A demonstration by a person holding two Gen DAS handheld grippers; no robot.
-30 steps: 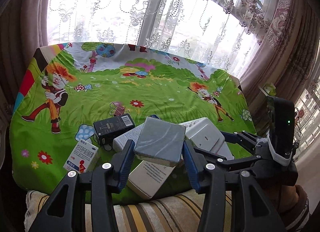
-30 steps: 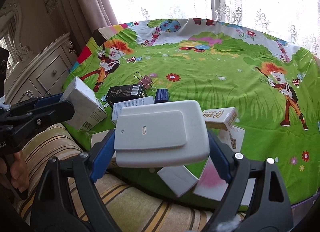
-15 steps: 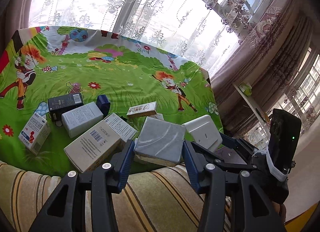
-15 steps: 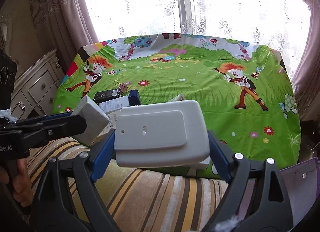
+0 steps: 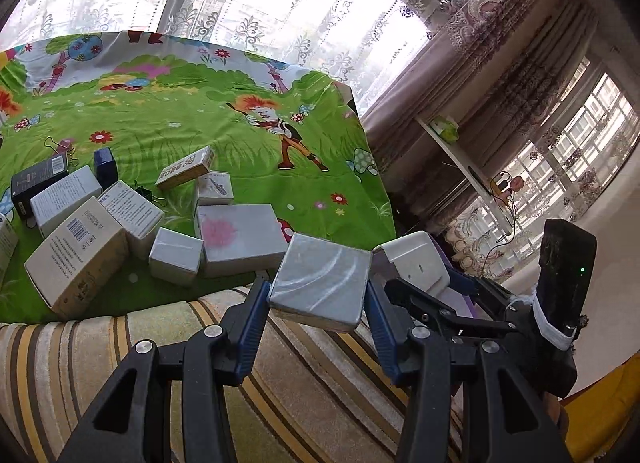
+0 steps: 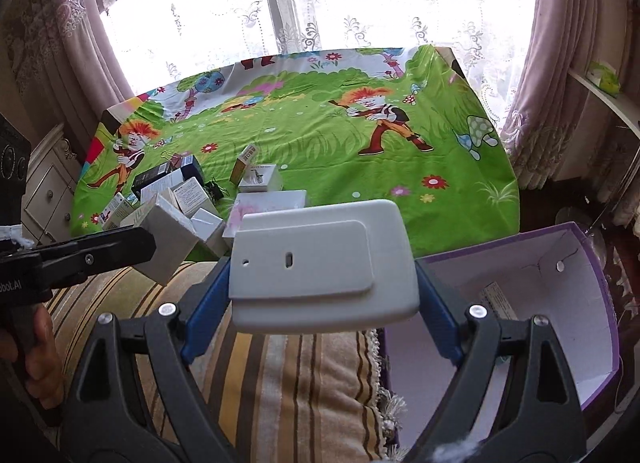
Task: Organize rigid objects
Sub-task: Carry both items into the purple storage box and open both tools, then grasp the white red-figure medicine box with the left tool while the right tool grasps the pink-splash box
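Left gripper (image 5: 316,299) is clamped on a grey box (image 5: 322,281); right gripper (image 6: 322,295) is clamped on a white case (image 6: 320,263). Both are held above the striped cushion (image 6: 280,383), off the worktop (image 6: 320,135). The purple bin (image 6: 560,303) holds 1 visible item. About 10 boxes (image 5: 80,255) are left to sort; early stage.

Boxes hiding behind boxes

The white case (image 6: 324,263) is covering part of the purple box (image 6: 592,263)'s floor; print on the piled cartons (image 5: 76,247) is staying too small to read.
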